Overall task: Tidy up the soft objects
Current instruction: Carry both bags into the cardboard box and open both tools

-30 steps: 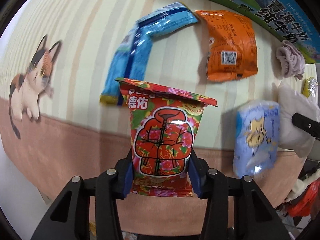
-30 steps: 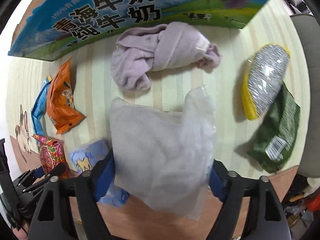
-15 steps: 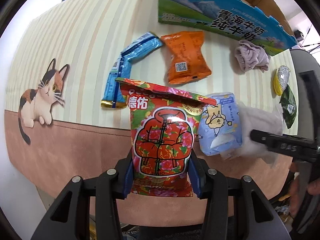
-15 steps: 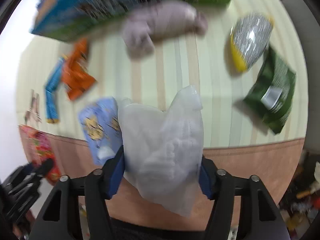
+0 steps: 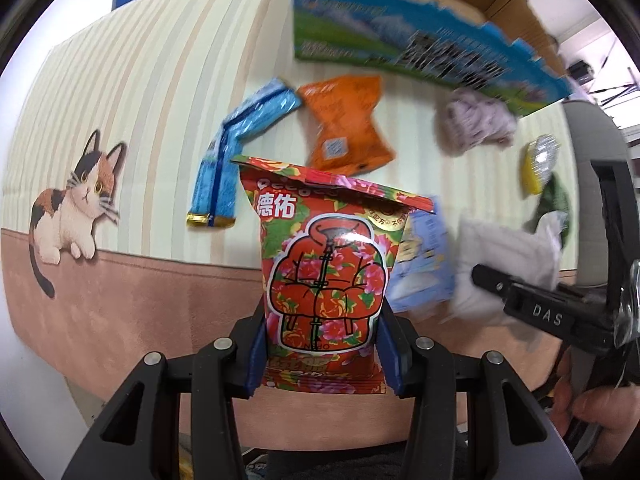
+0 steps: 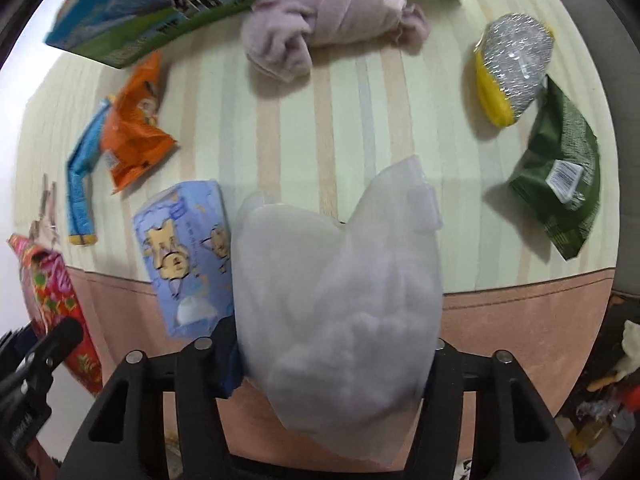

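My left gripper (image 5: 320, 344) is shut on a red floral snack bag (image 5: 326, 276) and holds it upright above the table's front edge; the bag also shows in the right wrist view (image 6: 52, 300). My right gripper (image 6: 332, 352) is shut on a translucent white plastic bag (image 6: 340, 280), held above the table; it shows at the right of the left wrist view (image 5: 504, 256). A blue tissue pack (image 6: 188, 256) lies just left of the white bag. An open milk carton box (image 5: 420, 44) stands at the back.
On the striped tablecloth (image 6: 352, 120) lie a blue packet (image 5: 236, 140), an orange packet (image 5: 344, 128), a lilac cloth (image 6: 328, 28), a silver-and-yellow pack (image 6: 512, 64) and a green packet (image 6: 560, 176). A grey chair back (image 5: 592, 160) stands right.
Both grippers have drawn back from the table with their bags still held, so more of the table shows. The right gripper has swung slightly left.
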